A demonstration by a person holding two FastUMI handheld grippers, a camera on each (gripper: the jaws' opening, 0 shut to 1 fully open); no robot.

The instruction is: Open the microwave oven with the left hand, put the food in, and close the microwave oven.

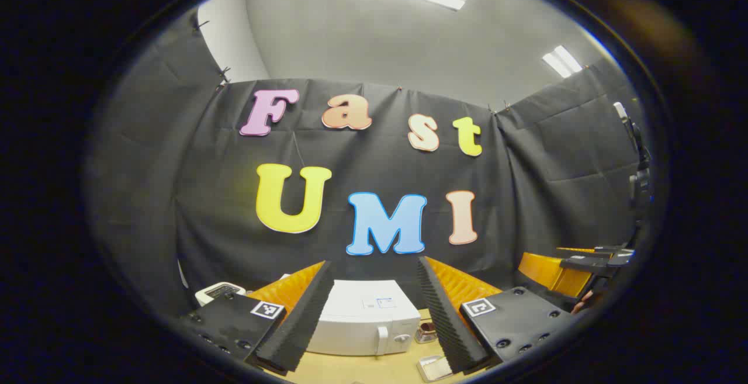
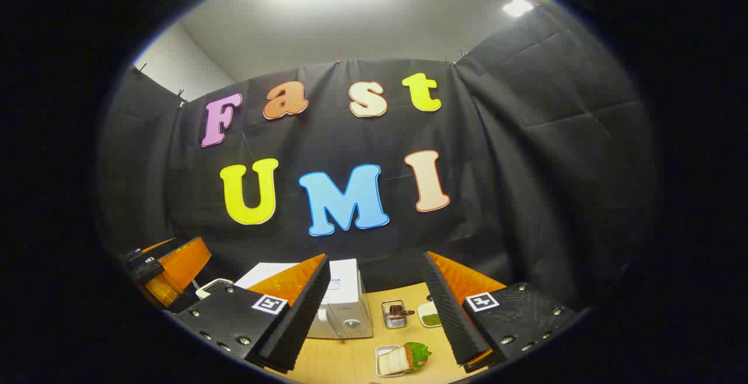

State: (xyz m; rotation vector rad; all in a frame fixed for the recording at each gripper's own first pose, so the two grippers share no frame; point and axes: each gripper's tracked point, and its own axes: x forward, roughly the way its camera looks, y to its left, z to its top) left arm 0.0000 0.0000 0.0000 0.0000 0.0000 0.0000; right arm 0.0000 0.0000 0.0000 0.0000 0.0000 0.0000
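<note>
Your left gripper (image 1: 374,320) has its jaws spread wide, holding nothing, raised above the table (image 1: 362,369). The microwave oven (image 1: 363,317), door shut, sits on the table directly ahead between the fingers. Your right gripper (image 2: 377,314) is likewise spread wide and holds nothing. In the right gripper view, the microwave oven (image 2: 342,308) stands ahead and to the left, partly behind the left finger. The food, a sandwich with a green leaf on a small tray (image 2: 400,360), lies on the table near the bottom edge, between the fingers. A metal basket (image 2: 394,314) and a small dish (image 2: 431,317) sit farther back.
</note>
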